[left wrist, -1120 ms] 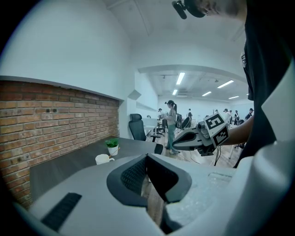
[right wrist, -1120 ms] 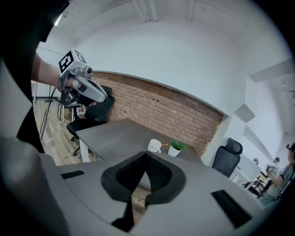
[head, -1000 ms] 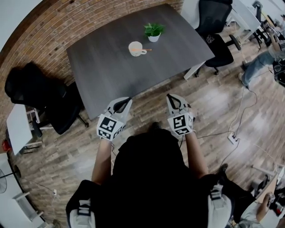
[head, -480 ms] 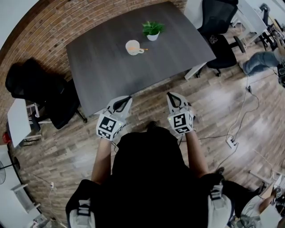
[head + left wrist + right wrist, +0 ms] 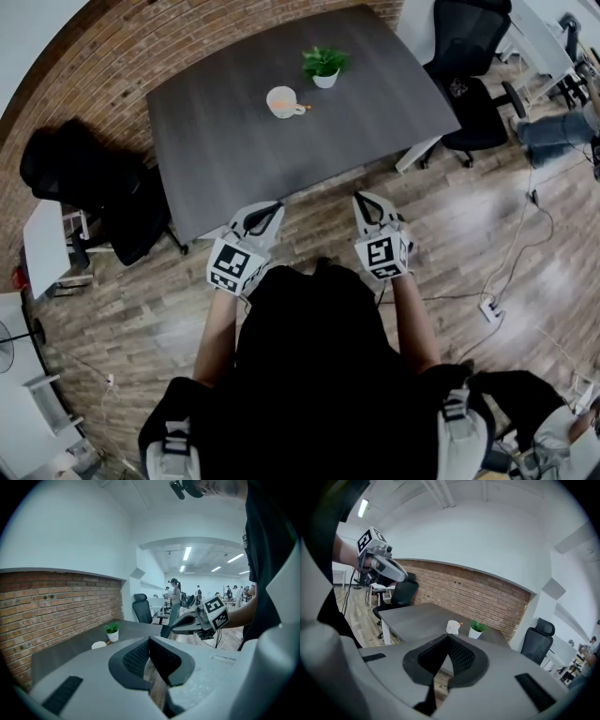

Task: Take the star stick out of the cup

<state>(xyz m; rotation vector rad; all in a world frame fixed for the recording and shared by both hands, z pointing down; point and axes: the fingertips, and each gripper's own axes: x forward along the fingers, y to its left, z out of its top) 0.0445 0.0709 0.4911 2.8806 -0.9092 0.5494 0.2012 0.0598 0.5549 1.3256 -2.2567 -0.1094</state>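
Observation:
A white cup (image 5: 284,101) stands far back on the dark grey table (image 5: 234,159). An orange stick (image 5: 306,107) pokes out over the cup's rim to the right; I cannot make out a star on it. My left gripper (image 5: 266,212) and right gripper (image 5: 367,201) hover side by side over the wooden floor just short of the table's near edge, well away from the cup. Both are shut with nothing between the jaws. The left gripper view shows the cup (image 5: 99,645) small and distant. In the right gripper view the cup (image 5: 453,627) sits beyond the jaw tips.
A small potted plant (image 5: 324,66) stands just right of and behind the cup. Black office chairs sit at the table's left (image 5: 84,192) and right (image 5: 473,89). A brick wall (image 5: 141,47) runs behind the table. Cables (image 5: 511,262) and a power strip lie on the floor at the right.
The table and chairs have shifted slightly right in the head view. Both grippers keep the same shut pose in front of the table.

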